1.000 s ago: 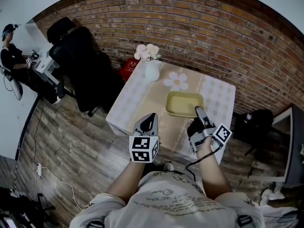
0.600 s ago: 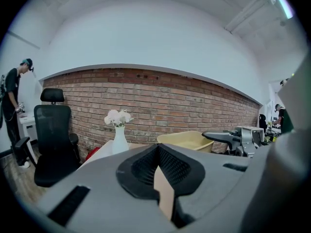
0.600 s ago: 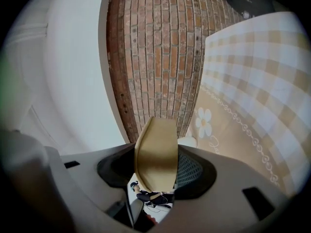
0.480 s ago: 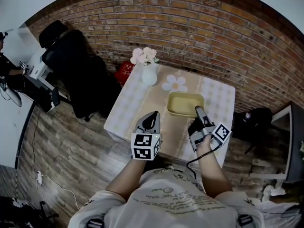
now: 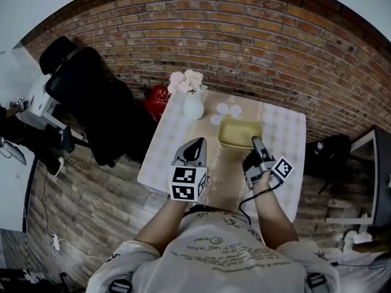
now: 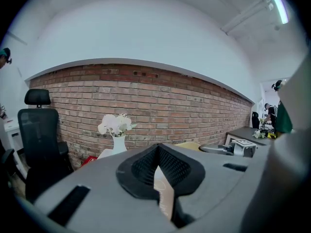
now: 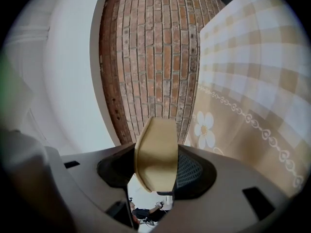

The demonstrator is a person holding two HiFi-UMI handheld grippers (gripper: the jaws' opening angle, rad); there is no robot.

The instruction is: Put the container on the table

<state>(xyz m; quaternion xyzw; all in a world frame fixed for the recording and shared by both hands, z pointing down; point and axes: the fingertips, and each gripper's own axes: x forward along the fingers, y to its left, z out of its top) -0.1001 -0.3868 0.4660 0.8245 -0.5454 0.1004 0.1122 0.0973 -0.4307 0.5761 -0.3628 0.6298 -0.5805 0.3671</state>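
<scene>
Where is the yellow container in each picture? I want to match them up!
Head view: the yellow container is in the middle, its near edge held by the right claw.
Left gripper view: just a yellow sliver right of centre, behind the left claw.
Right gripper view: its rim, dead centre, pinched between the jaws.
Shared landmark: the brick wall, in all three.

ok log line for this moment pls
right gripper: jaws shut on container rim | container: over table, touchdown unclear | left gripper: jaws together, empty
</scene>
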